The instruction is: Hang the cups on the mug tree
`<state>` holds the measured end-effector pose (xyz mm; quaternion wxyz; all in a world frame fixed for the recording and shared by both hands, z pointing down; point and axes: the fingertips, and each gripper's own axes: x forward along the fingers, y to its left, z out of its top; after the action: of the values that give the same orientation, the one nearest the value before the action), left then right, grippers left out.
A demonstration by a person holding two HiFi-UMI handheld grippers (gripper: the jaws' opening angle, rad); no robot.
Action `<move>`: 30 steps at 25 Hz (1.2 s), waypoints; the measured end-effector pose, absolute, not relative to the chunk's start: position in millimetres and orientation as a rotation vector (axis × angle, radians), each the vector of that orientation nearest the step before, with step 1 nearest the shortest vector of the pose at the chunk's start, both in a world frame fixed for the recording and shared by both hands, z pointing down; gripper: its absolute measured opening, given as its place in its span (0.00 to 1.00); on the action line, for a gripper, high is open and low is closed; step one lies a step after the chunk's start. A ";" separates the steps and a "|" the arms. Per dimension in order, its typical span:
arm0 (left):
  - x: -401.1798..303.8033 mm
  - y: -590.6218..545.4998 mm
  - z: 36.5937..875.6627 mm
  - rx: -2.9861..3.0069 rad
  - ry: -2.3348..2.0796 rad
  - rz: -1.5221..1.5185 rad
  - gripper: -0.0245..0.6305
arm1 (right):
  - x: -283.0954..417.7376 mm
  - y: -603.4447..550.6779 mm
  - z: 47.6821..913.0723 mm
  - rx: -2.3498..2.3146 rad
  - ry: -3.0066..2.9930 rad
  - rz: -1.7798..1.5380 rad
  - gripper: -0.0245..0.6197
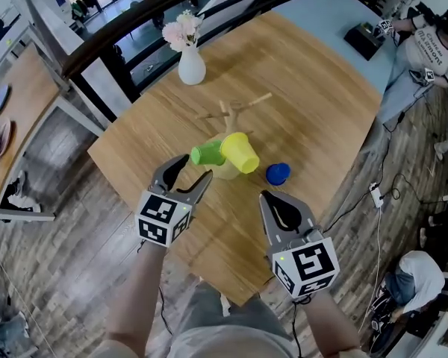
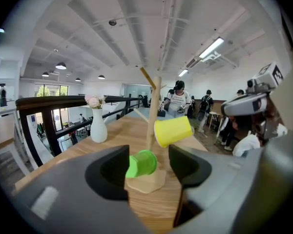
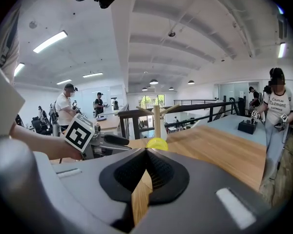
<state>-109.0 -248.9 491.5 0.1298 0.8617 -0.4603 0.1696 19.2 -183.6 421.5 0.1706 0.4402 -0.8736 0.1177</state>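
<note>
Green cup point(image 1: 206, 154) & yellow cup point(image 1: 240, 154) hang on mug tree point(image 1: 231, 114). Left gripper point(image 1: 194, 168) wide open, empty, near green cup. Right gripper point(image 1: 267, 197) shut, empty. Next: prob. grab blue cup point(image 1: 278, 174) off table point(image 1: 321, 110).

Bright, even daylight and ceiling strip lights point(image 2: 212, 47); gripper views bulge fisheye, dark-cornered.
</note>
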 end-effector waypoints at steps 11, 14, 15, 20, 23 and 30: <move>-97.3 -174.4 408.5 2.574 -1.332 0.417 0.34 | 29.2 -143.9 363.3 1.313 -2.541 0.282 0.04; -94.9 -156.2 383.2 2.619 -1.355 0.390 0.29 | 31.5 -131.9 347.8 1.339 -2.558 0.266 0.04; -94.3 -150.3 377.0 2.632 -1.360 0.386 0.25 | 32.0 -127.2 343.7 1.344 -2.563 0.260 0.04; -87.9 -120.9 347.9 2.684 -1.363 0.382 0.21 | 34.1 -101.5 321.7 1.349 -2.584 0.221 0.04; -83.4 -103.6 330.9 2.720 -1.368 0.375 0.20 | 35.6 -87.0 310.3 1.351 -2.590 0.201 0.04; -60.9 -59.1 297.1 2.794 -1.310 0.312 0.14 | 44.1 -52.4 295.4 1.340 -2.613 0.193 0.04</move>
<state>-60.9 -59.1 297.1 0.0200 0.9006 -0.4224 0.1007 44.1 -52.4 295.4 0.0989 0.4531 -0.8835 0.0653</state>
